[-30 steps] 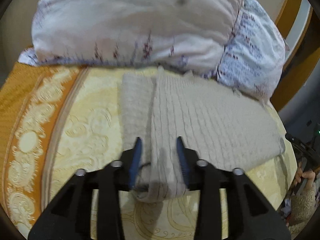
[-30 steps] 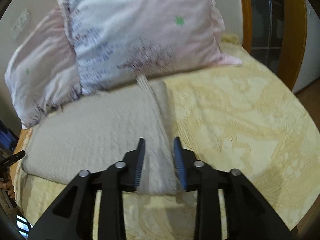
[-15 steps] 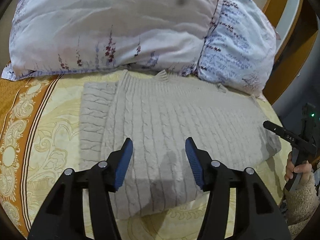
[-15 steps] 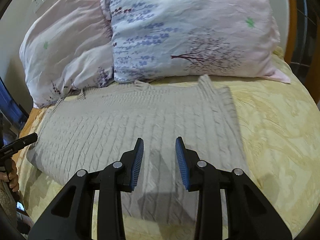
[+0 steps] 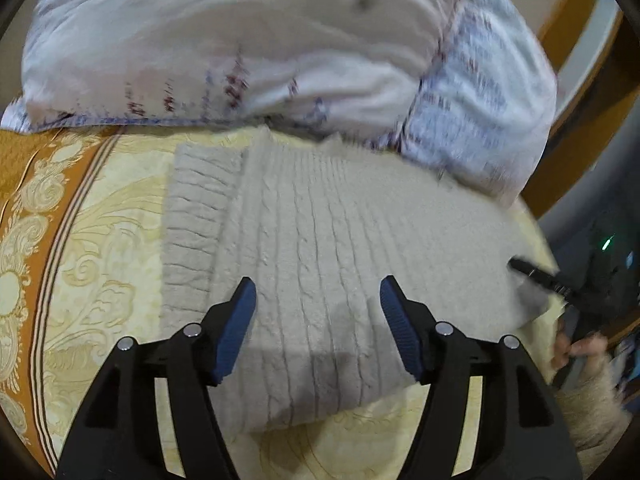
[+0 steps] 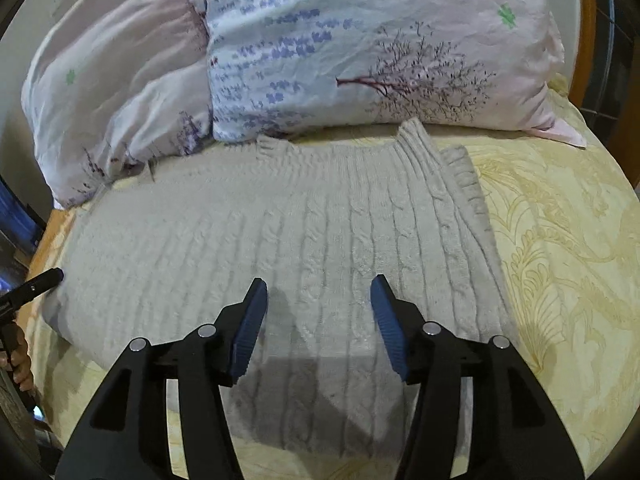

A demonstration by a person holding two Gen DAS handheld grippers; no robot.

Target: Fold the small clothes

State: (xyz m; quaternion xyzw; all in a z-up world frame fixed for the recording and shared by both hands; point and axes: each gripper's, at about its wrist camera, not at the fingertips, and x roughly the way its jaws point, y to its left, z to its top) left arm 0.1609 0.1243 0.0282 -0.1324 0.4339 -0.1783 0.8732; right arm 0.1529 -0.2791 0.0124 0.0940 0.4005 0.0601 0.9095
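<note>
A beige cable-knit sweater (image 5: pixel 340 240) lies flat on the yellow bedspread, folded, with one ribbed layer showing along its left side in the left wrist view. It also shows in the right wrist view (image 6: pixel 280 232). My left gripper (image 5: pixel 318 300) is open and empty, held just above the sweater's near part. My right gripper (image 6: pixel 318 298) is open and empty above the sweater's near part too. The other gripper's black tip (image 5: pixel 536 272) shows at the sweater's right edge, and at its left edge in the right wrist view (image 6: pixel 36 284).
Two floral pillows (image 6: pixel 360 52) lie behind the sweater, touching its far edge. The yellow patterned bedspread (image 6: pixel 560 240) has an orange border (image 5: pixel 24 152) at the left. A wooden bed frame (image 5: pixel 580 52) stands at the far right.
Both grippers let go of the sweater's edge and opened wide. They pulled back and rose, and the sweater now lies flat and folded.
</note>
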